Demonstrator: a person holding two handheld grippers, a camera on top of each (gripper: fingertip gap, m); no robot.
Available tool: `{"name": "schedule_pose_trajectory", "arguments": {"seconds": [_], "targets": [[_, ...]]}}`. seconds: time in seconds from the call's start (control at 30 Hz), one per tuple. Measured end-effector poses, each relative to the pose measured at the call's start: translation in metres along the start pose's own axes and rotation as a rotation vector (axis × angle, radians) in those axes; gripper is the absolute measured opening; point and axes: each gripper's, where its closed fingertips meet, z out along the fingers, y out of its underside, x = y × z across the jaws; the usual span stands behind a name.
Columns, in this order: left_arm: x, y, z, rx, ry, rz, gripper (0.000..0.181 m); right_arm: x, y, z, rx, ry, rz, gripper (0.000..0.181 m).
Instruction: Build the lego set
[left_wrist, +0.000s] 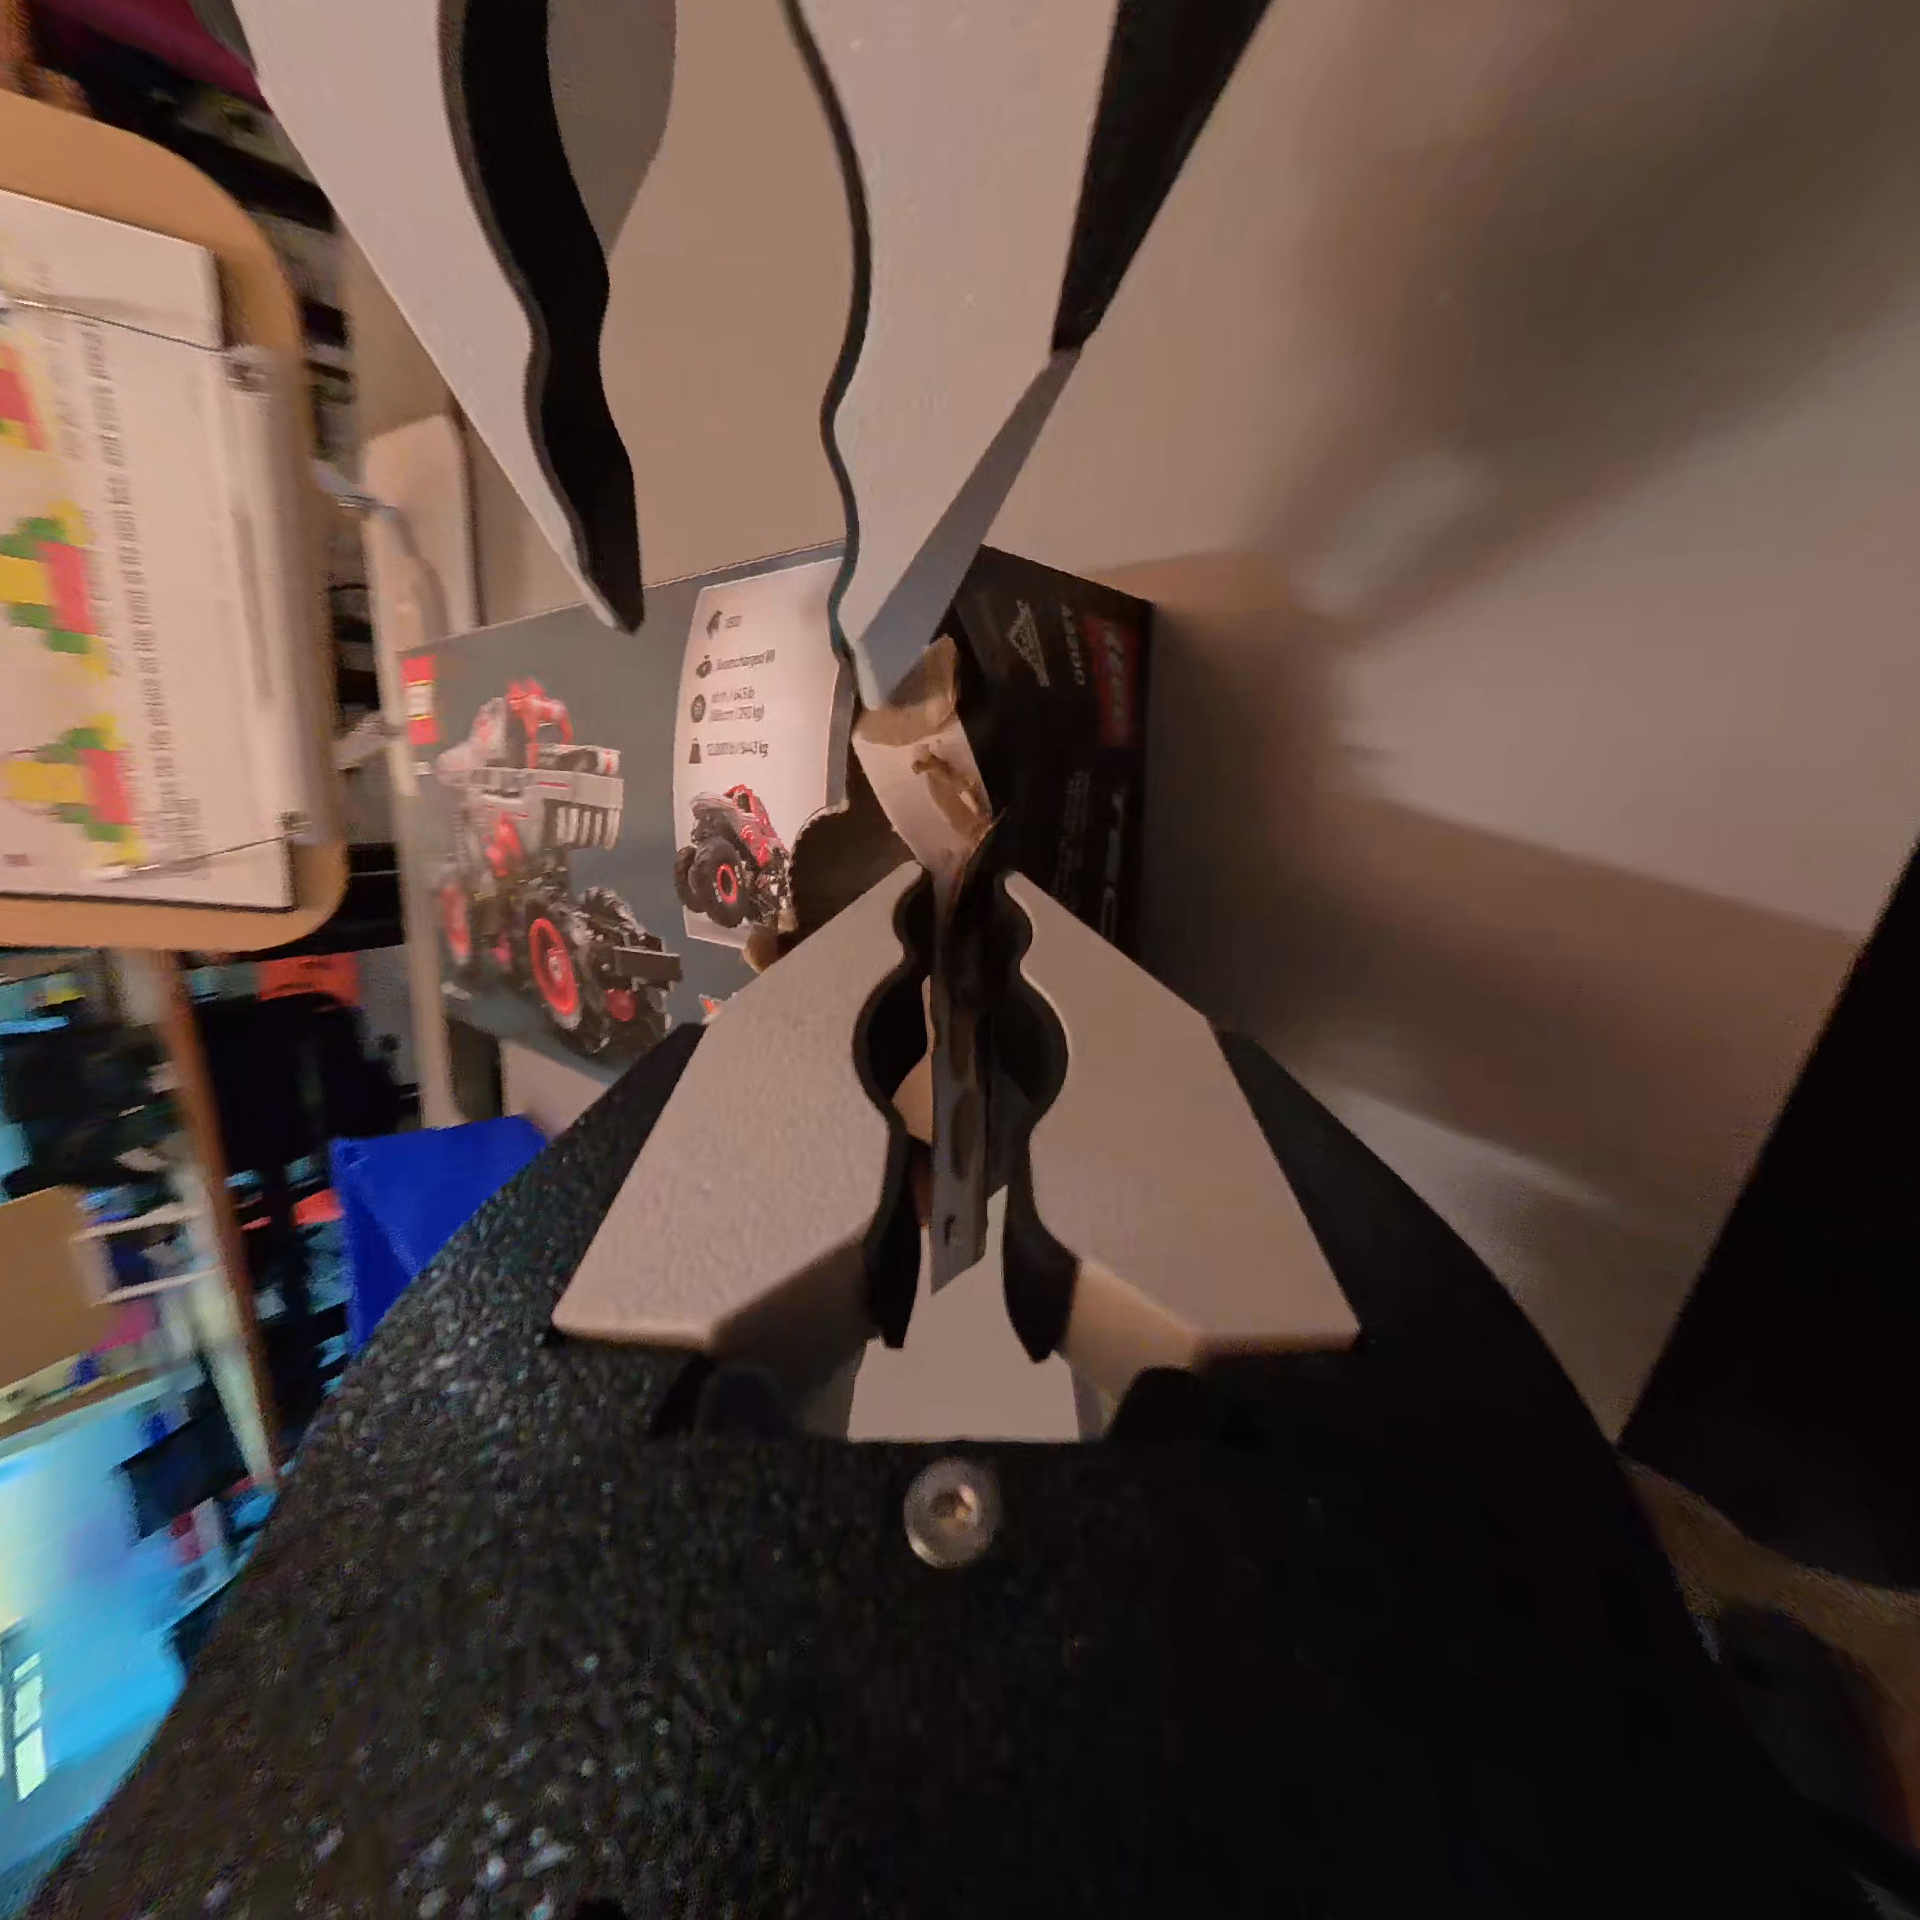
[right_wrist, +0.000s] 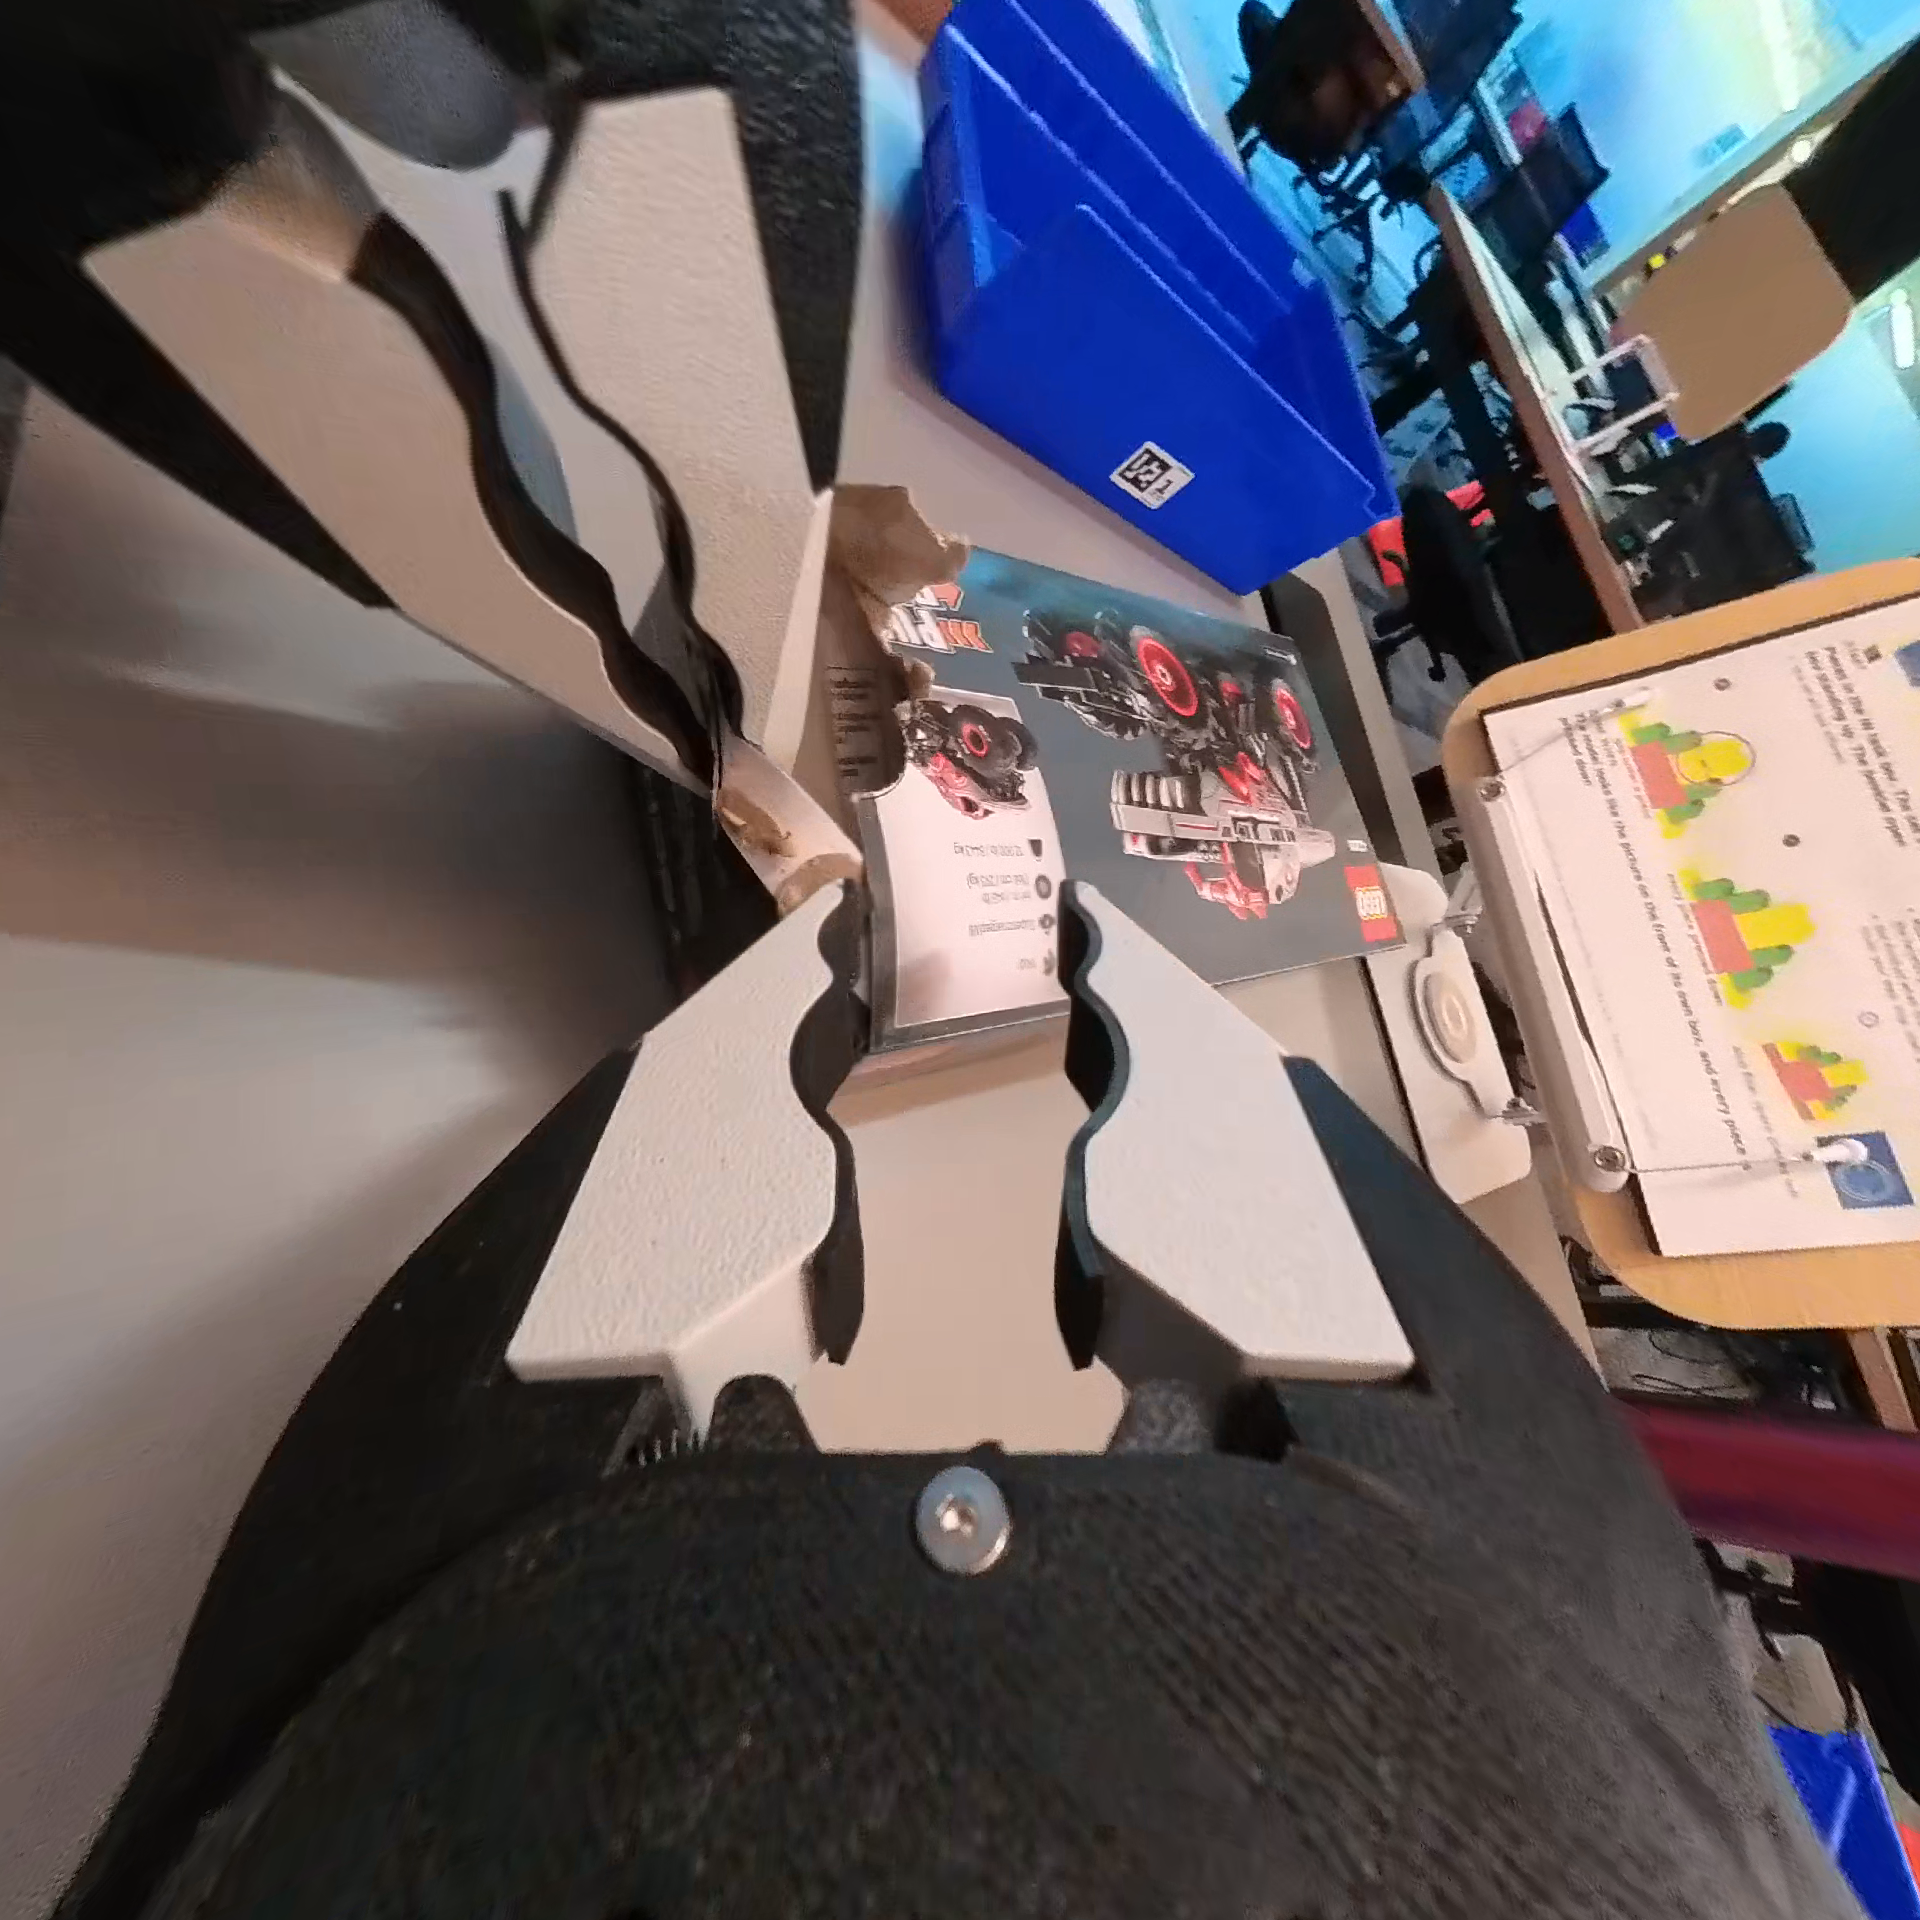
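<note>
The lego box (left_wrist: 551, 790), grey-blue with a red and white monster truck pictured, lies on the white table (right_wrist: 208, 1091). One end has a torn brown cardboard flap (left_wrist: 935, 769). My left gripper (left_wrist: 961, 883) is shut on that flap. My right gripper (right_wrist: 961, 904) is open, and the box's (right_wrist: 1143, 810) near corner lies between its jaws. In the left wrist view the right gripper (left_wrist: 748, 644) comes in from the top, open, one finger against the torn end. In the right wrist view the left gripper (right_wrist: 717, 779) shows upper left, pinching the flap (right_wrist: 883, 551).
A blue plastic bin (right_wrist: 1122, 312) stands just beyond the box and also shows in the left wrist view (left_wrist: 416, 1195). A wooden board with a clipped instruction sheet (right_wrist: 1714, 914) is mounted beside the box on a white bracket (right_wrist: 1444, 1029). Office clutter lies past the table edge.
</note>
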Motion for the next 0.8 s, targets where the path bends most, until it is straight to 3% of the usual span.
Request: {"name": "schedule_pose_trajectory", "arguments": {"seconds": [0.03,0.2,0.27,0.33,0.43,0.5,0.8], "targets": [[0.000,0.000,0.000,0.003,-0.059,0.012,0.006,0.000,0.000,0.000,0.000,-0.002,0.005,0.036],[-0.001,-0.001,-0.003,0.023,-0.385,0.072,0.006,0.005,-0.002,0.000,-0.026,0.056,-0.048,0.039],[0.000,-0.002,-0.004,0.028,-0.509,0.084,0.005,0.008,-0.001,-0.001,-0.036,0.096,-0.052,0.032],[0.003,-0.005,-0.005,0.037,-0.601,0.102,0.001,0.055,0.013,-0.014,-0.115,0.403,-0.104,0.029],[0.007,-0.006,-0.006,0.036,-0.672,0.152,0.000,0.026,0.001,-0.005,0.002,0.145,0.076,0.025],[0.003,-0.006,-0.005,0.049,-0.683,0.149,0.000,0.016,-0.014,-0.006,0.059,0.067,0.100,0.023],[-0.003,-0.008,0.001,0.093,-0.626,0.161,0.002,-0.004,-0.006,0.025,-0.183,-0.198,-0.051,0.031]]}}
